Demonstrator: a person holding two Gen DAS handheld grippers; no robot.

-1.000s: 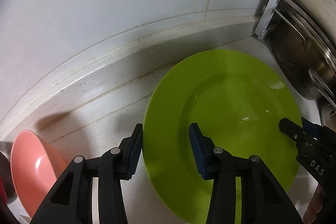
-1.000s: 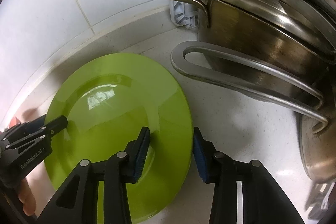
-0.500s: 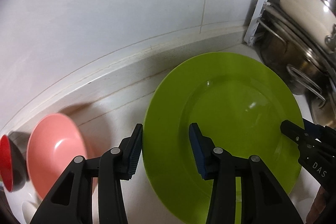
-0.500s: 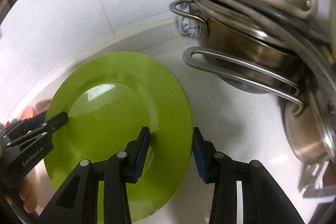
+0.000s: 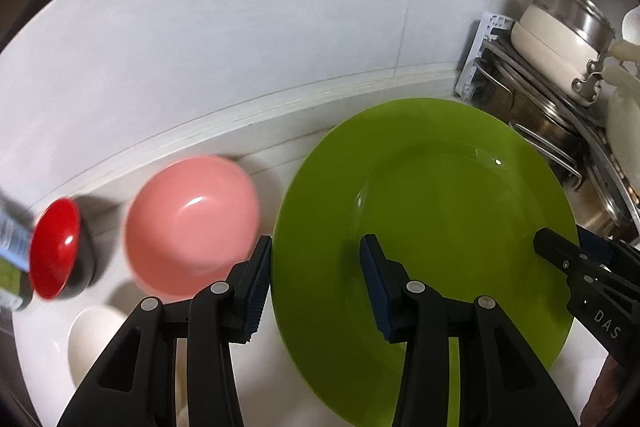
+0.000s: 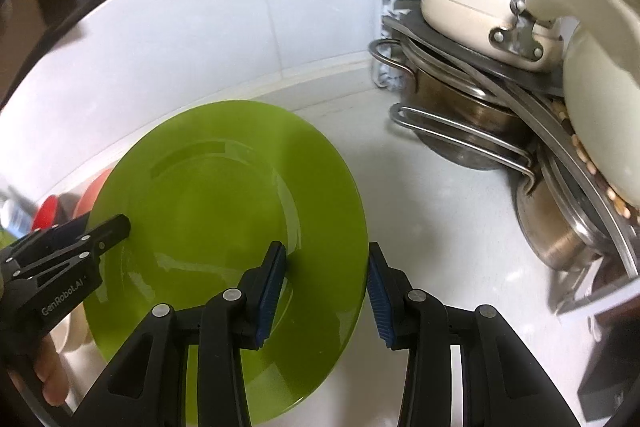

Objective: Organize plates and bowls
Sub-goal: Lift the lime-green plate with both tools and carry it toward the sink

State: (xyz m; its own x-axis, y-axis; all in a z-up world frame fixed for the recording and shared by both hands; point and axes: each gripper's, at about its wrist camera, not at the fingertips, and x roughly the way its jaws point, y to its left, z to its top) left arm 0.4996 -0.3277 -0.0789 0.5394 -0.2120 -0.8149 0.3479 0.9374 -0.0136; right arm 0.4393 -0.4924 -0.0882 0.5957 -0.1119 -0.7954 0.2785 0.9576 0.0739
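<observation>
The step in hand looked like a two-handed carry of the green plate [image 5: 436, 219]. The left tongs [image 5: 316, 287] straddled the plate's left rim, one blue pad outside the edge and one over the well; the right tongs [image 6: 326, 287] straddled the opposite rim the same way. In both views the pads stood fairly wide with a gap showing beside the rim, so I could not tell whether either pair was truly clamped on the plate or only bracketing it. The plate sat tilted over the white bench [image 6: 432, 195], near its back edge where the tiled wall [image 5: 240, 47] rose, and whether its underside touched the bench was hidden.

To the plate's left lay a pink bowl [image 5: 192, 223], then a red bowl [image 5: 54, 251] with a dark outside, and a white dish [image 5: 96, 339] toward the near edge. At the right end a rack [image 6: 520, 155] held steel pots and a cream pot [image 6: 476, 7].

The next move probably called for keeping both grips level and matched, then setting the plate down on a bare patch of bench without knocking the pink bowl, which was just beside its left rim.

Writing: "DAS" on the right tongs' body in the left view; "GenRobot.AI" on the left tongs' body in the right view. A label at the far left was too blurred to read.
</observation>
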